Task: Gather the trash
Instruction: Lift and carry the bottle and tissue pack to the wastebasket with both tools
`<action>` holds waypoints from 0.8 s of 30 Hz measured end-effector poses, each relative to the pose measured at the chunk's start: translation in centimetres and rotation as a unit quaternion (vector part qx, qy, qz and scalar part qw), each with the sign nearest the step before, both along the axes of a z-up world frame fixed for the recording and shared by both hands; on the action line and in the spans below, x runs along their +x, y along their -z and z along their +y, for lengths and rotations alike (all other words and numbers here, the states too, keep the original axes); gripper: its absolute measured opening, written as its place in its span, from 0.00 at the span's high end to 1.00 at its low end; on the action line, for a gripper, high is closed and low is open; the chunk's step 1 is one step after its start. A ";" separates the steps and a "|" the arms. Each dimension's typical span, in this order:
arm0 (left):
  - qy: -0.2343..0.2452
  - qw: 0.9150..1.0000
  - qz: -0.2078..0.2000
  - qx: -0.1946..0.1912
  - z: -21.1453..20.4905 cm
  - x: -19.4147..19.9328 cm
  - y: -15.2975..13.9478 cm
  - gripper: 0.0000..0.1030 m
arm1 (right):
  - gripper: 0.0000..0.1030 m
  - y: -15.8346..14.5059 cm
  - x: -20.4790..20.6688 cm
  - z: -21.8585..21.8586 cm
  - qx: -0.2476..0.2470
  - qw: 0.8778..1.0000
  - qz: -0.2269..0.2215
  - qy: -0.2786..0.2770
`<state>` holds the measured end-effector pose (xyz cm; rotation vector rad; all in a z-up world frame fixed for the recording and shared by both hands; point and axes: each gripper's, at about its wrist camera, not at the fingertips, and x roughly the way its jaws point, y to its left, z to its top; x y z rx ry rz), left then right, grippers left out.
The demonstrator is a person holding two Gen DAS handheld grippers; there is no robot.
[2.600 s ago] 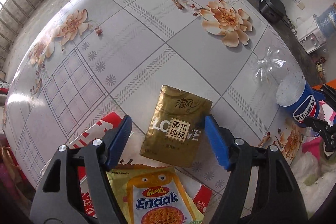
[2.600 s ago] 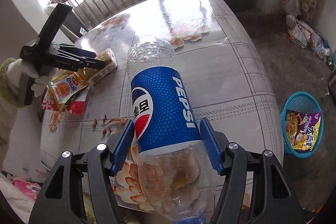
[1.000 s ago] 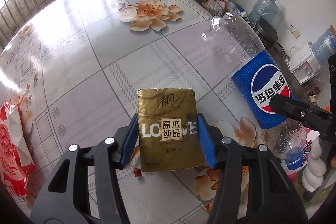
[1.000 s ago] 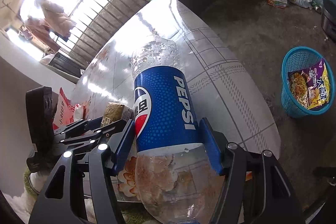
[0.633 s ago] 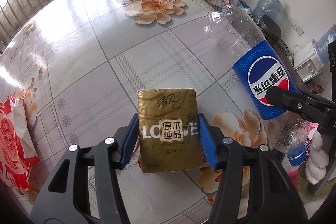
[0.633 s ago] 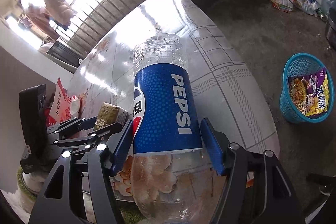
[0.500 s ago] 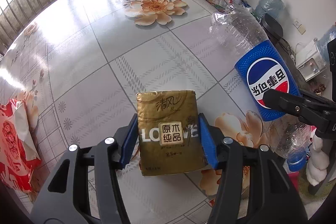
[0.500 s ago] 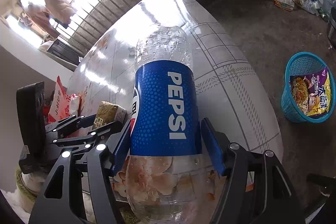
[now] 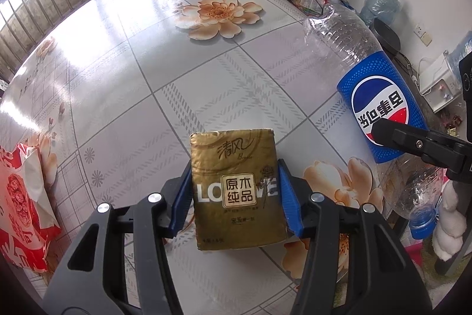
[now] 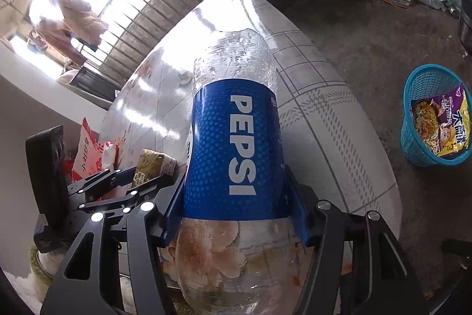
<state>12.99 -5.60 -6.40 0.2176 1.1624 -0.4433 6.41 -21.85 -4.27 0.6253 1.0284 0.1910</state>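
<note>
Table with a flowered cloth lies under both our grippers. We hold the bottle clamped across its blue label in the right gripper, jaws having just tightened, its long axis running away from us, cap end nearest. Our left gripper grips the gold tissue pack by its long sides above the cloth. Only the right view shows the blue basket on the floor; only the left shows the red bag.

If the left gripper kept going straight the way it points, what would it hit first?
Most likely the table. The left gripper, shut on a gold tissue pack, points steeply down at bare tablecloth; nothing else seems to lie ahead, though depth is hard to judge.
</note>
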 end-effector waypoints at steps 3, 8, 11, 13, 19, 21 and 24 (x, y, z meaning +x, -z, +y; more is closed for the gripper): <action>0.000 1.000 -0.003 -0.001 0.1 0.1 -0.1 0.52 | 0.43 0.1 -0.2 -0.5 0.011 1.000 -0.004 0.004; -0.004 1.000 -0.014 -0.005 0.4 0.1 -0.7 0.52 | 0.44 0.0 -0.5 -0.4 0.020 1.000 -0.011 0.007; -0.005 1.000 -0.021 -0.006 0.6 0.2 -1.1 0.52 | 0.44 -0.2 -0.6 -0.3 0.022 1.000 -0.015 0.006; -0.007 1.000 -0.025 -0.008 0.7 0.2 -1.4 0.52 | 0.44 -0.3 -0.6 -0.3 0.023 1.000 -0.018 0.006; -0.010 0.999 -0.033 -0.010 0.9 0.3 -1.9 0.52 | 0.44 -0.3 -0.7 -0.9 0.028 0.999 -0.022 0.008; -0.011 0.999 -0.035 -0.011 0.9 0.2 -1.9 0.52 | 0.44 -0.3 -0.8 -1.1 0.030 0.999 -0.023 0.007; -0.013 0.999 -0.037 -0.011 1.0 0.1 -2.1 0.52 | 0.44 -0.3 -0.8 -1.3 0.031 0.999 -0.024 0.006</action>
